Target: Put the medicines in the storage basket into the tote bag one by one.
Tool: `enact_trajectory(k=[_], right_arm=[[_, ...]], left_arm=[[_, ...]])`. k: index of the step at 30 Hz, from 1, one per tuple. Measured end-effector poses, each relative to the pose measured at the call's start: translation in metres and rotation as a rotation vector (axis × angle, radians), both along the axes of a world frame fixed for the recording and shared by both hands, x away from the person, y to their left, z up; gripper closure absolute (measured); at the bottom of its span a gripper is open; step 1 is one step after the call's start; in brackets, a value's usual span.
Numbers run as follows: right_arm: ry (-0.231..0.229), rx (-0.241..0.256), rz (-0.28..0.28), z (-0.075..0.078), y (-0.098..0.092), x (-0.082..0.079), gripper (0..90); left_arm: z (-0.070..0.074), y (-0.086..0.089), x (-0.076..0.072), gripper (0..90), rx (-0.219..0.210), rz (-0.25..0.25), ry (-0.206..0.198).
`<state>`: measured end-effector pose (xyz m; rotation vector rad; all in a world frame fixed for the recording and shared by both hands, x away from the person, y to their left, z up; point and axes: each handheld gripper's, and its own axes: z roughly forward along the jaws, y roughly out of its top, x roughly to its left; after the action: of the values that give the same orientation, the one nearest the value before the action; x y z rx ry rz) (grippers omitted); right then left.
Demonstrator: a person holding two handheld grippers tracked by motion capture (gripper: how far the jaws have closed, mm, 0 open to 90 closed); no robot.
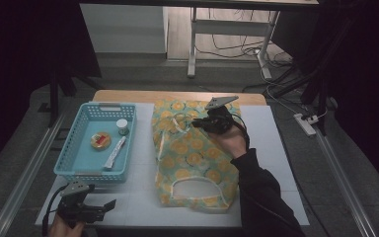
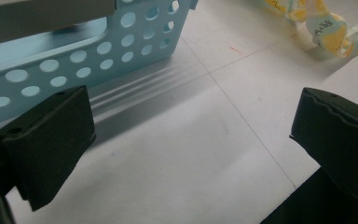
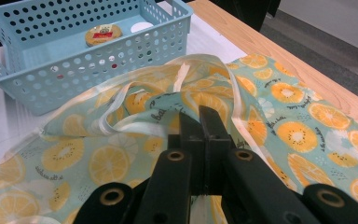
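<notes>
Fruit-print bag (image 1: 193,158), teal with orange slices all over it, is lying flat across the middle of the white surface (image 1: 138,197), handle cutout at the near end. The right gripper (image 1: 197,123) is up at the far end of the bag, and in the right gripper view its fingers are pinched tight together on the bag's fabric near the white-trimmed edge, so it's got a fold of the bag. The left gripper (image 1: 112,203) sits way back at the near left corner of the surface, well apart from the bag, fingers spread wide with nothing between them; the left gripper view just has bare surface between them, plus the basket wall off to one side. Left of the bag there's a light blue basket (image 1: 69,148) with holes in its walls, and inside it a round tin (image 1: 100,140), a small jar (image 1: 122,127) with a white lid, and a white tube (image 1: 114,153) lying along the right side.
</notes>
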<state>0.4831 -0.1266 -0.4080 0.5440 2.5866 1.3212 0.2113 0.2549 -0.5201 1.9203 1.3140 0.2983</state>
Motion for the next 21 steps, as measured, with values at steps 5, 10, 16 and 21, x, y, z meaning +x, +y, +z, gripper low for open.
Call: enact_trajectory(k=[5,10,16,21], right_arm=[[0.002,0.0,-0.006,-0.001,-0.001,0.001,90.0],[0.0,0.006,-0.001,0.001,-0.001,0.001,90.0],[0.003,0.004,0.001,0.001,-0.002,0.001,90.0],[0.004,0.002,0.005,0.0,-0.003,0.002,90.0]], left_arm=[[0.002,0.002,0.001,0.0,-0.009,-0.007,-0.007],[0.005,0.005,0.002,0.0,-0.031,-0.034,-0.022],[0.007,0.006,0.004,0.0,-0.04,-0.065,-0.025],[0.012,0.006,0.004,0.0,-0.021,-0.078,-0.047]])
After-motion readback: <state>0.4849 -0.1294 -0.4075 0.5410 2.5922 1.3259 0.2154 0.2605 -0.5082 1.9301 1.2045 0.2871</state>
